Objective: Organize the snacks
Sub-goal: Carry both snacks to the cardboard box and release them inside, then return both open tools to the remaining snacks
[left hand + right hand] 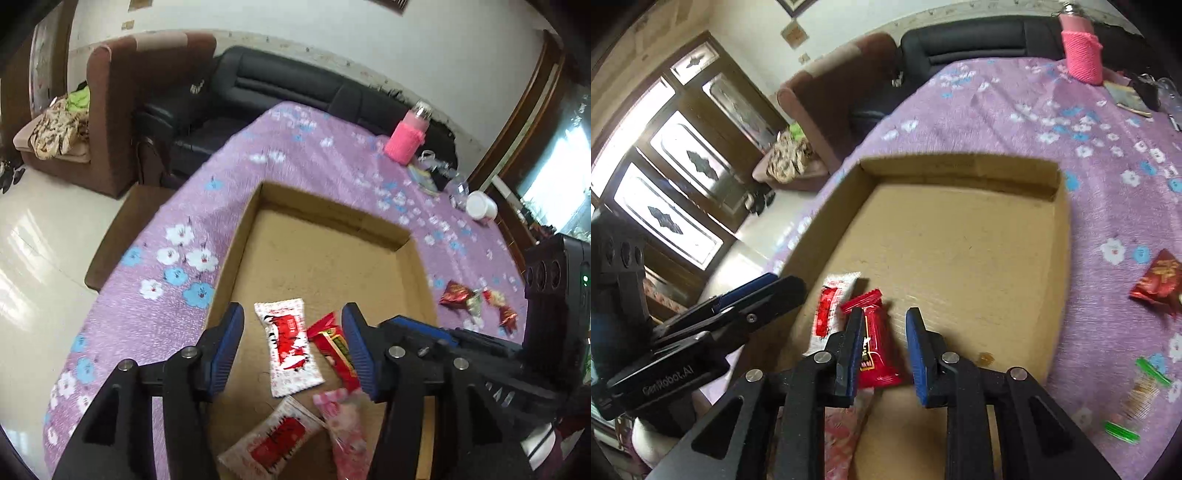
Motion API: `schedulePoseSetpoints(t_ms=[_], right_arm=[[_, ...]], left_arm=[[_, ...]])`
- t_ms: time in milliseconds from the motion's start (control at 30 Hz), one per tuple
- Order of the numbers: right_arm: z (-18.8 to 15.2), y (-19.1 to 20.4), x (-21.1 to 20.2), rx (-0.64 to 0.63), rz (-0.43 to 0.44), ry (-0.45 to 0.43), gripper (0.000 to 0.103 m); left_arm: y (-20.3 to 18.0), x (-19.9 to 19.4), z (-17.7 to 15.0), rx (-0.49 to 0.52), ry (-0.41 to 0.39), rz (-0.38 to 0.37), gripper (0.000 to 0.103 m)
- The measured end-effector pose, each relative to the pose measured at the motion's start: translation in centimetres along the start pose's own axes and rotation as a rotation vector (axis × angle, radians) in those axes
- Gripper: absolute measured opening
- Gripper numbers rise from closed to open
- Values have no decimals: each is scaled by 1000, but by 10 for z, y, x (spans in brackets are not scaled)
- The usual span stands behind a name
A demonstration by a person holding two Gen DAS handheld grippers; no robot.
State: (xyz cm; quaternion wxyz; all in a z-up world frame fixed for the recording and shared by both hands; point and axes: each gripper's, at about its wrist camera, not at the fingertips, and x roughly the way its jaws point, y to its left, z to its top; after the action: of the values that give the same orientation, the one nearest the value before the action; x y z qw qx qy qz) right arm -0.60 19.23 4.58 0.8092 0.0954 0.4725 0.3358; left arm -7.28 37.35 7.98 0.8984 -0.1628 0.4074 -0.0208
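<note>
A shallow cardboard tray (236,236) (1060,236) lies on a purple flowered tablecloth. In it lie a white-and-red packet (290,347) (827,310), a red bar packet (336,350) (877,354), a second white-and-red packet (269,443) and a pink packet (343,424) (846,424). My left gripper (291,314) is open above the white-and-red and red packets and holds nothing. My right gripper (886,317) is open over the red bar packet, its jaws on either side; it also shows at the right of the left wrist view (461,339).
Loose snacks lie on the cloth right of the tray: red packets (458,295) (1160,284) and green-ended sweets (1145,387). A pink-sleeved bottle (406,136) (1082,55), a white jar (480,206) and small clutter stand at the far edge. Sofas stand beyond the table.
</note>
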Motion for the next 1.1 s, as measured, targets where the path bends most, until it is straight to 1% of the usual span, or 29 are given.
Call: schedulePoseSetpoints(t_ms=[33, 100, 133, 167, 200, 233, 367, 433, 567, 600, 633, 667, 700, 767, 833, 933, 1000, 1100], right_arm=[[0, -3, -12, 9, 5, -22, 25], [-2, -19, -42, 32, 0, -78, 26], [-5, -30, -59, 46, -16, -108, 28], [-9, -40, -72, 60, -37, -130, 31], [-13, -53, -85, 76, -67, -151, 40], [-18, -67, -98, 93, -102, -171, 45], [-43, -123, -137, 186, -192, -204, 45], [-52, -144, -148, 224, -208, -210, 45], [-64, -173, -161, 239, -260, -236, 45], [-64, -177, -163, 236, -273, -244, 45], [-66, -181, -166, 232, -289, -253, 45], [-68, -186, -169, 226, -302, -264, 45], [-69, -188, -172, 219, -315, -278, 45], [-74, -194, -177, 207, -335, -307, 45], [-81, -200, -182, 203, -348, -338, 45], [-89, -213, -184, 239, -330, -342, 45], [-91, -222, -189, 282, -298, -353, 45], [-94, -229, -199, 319, -281, -391, 45]], left_arm=[[-4, -10, -1, 2, -21, -7, 58], [-15, -30, -5, 12, -62, -28, 69], [-21, -36, -7, 22, -75, -40, 71], [-29, -42, -9, 36, -86, -54, 73], [-42, -48, -13, 59, -92, -75, 74], [-51, -50, -15, 74, -90, -93, 74], [-98, -48, -29, 150, -48, -177, 74], [-122, -45, -40, 179, -32, -216, 74], [-154, -39, -62, 170, 9, -270, 74], [-162, -36, -67, 165, 20, -277, 76], [-167, -35, -70, 163, 23, -275, 78], [-174, -33, -73, 165, 23, -262, 84], [-179, -32, -75, 170, 18, -240, 85], [-190, -27, -76, 185, 17, -199, 85], [-196, -24, -79, 189, 30, -196, 86], [-201, -14, -80, 196, 61, -186, 86], [-200, -11, -80, 190, 61, -161, 86], [-194, -8, -75, 158, 62, -164, 85]])
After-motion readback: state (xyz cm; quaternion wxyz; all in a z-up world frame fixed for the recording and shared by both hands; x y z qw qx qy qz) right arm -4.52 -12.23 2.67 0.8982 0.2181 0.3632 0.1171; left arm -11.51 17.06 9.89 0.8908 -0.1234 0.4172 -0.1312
